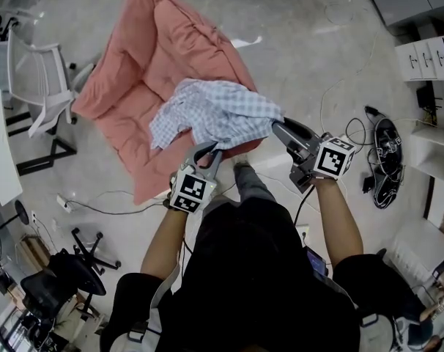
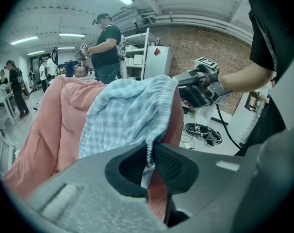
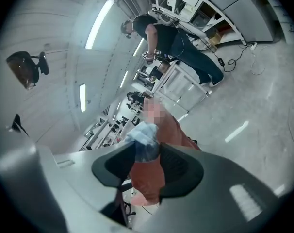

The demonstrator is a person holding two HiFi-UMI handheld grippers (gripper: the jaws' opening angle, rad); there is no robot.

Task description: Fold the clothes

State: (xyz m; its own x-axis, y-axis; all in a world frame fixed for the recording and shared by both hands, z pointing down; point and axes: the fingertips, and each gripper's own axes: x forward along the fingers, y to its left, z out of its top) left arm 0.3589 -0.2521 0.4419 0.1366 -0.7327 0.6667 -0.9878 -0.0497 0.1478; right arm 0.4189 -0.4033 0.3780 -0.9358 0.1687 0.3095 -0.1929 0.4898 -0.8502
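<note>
Left gripper (image 2: pixel 151 148): jaws pressed nearly together, pinching the gathered edge (image 2: pixel 161 106) of the checked garment (image 1: pixel 215 112). Only a thin fold sits between the pads; the cloth rises straight out of them.

Right gripper (image 3: pixel 146 147): jaws part-way apart but filled, nipping a bunched wad of the same garment at the tips. From the head view it has the edge on my right and the left gripper has the edge nearest me.

Where the garment is: heaped on the near corner of the pink quilted pad (image 1: pixel 145 72), which lies on the floor (image 1: pixel 317 50). The part between my two grippers is drawn up off the pad. The rest slumps in loose creases behind.

Handling, as I judge it:
- Light, thin woven cloth, fully limp. It will not hold a shape by itself and will sag wherever it is unsupported.
- Not fragile, not slippery; a firm pinch should be enough.
- The gathered edge looks elasticated, thicker than the rest, so it gives the pads something to bite.
- The wad on the right is the weaker hold: several layers, and I cannot tell which.

Best holds, I think: two ends of that gathered edge, single layer, well apart, so the cloth hangs flat.
</note>
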